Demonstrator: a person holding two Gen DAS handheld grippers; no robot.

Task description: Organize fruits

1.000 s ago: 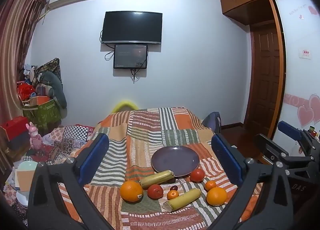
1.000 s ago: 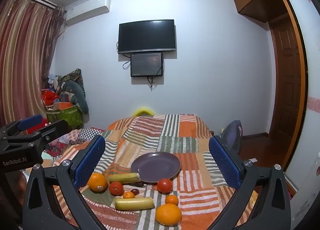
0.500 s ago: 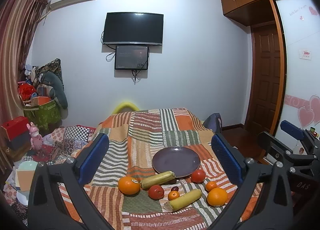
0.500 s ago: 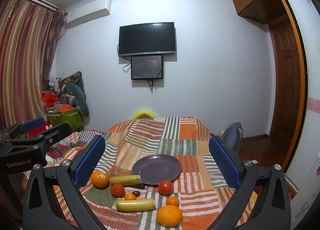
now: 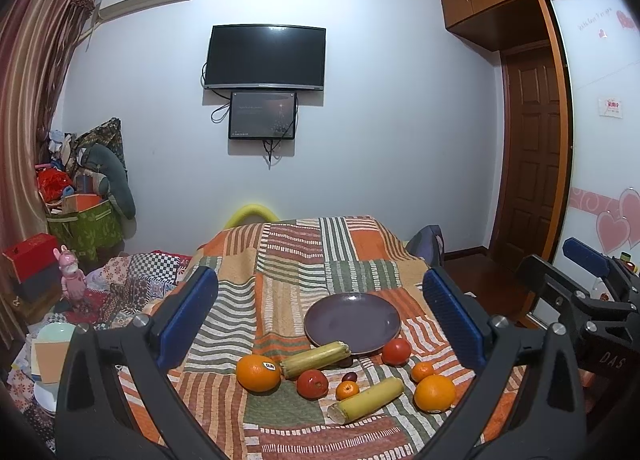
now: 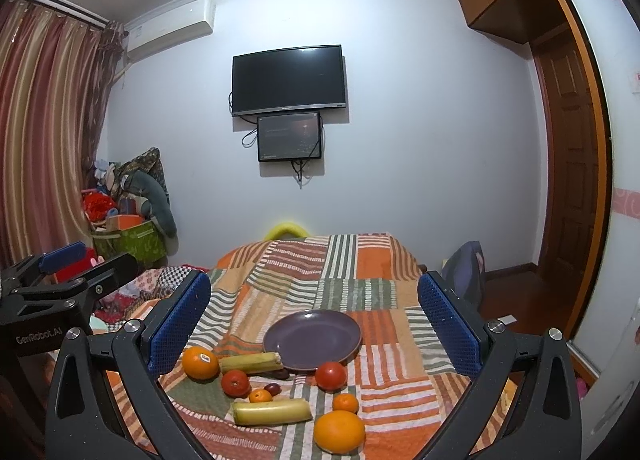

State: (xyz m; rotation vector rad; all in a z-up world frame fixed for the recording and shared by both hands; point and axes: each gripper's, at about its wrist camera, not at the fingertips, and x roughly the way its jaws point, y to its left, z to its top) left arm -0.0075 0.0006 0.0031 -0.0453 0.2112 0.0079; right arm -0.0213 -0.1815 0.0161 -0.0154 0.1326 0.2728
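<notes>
Left gripper [image 5: 320,310]: jaws spread wide, nothing held, raised above the quilt [image 5: 280,260]. Right gripper [image 6: 314,318]: jaws likewise wide, nothing held.

Plate [image 5: 352,322]: purple, bare, set on the quilt mid-bed.

Fruit, laid out on the quilt just in front of the plate: stickered orange [image 5: 258,373] at left; second orange [image 5: 435,393] at right; two tomatoes [image 5: 312,384], [image 5: 396,351]; two small tangerines [image 5: 347,390], [image 5: 422,371]; one dark grape [image 5: 350,376]; two yellow-green cane pieces [image 5: 316,354], [image 5: 366,394], the farther one touching the plate rim.
</notes>
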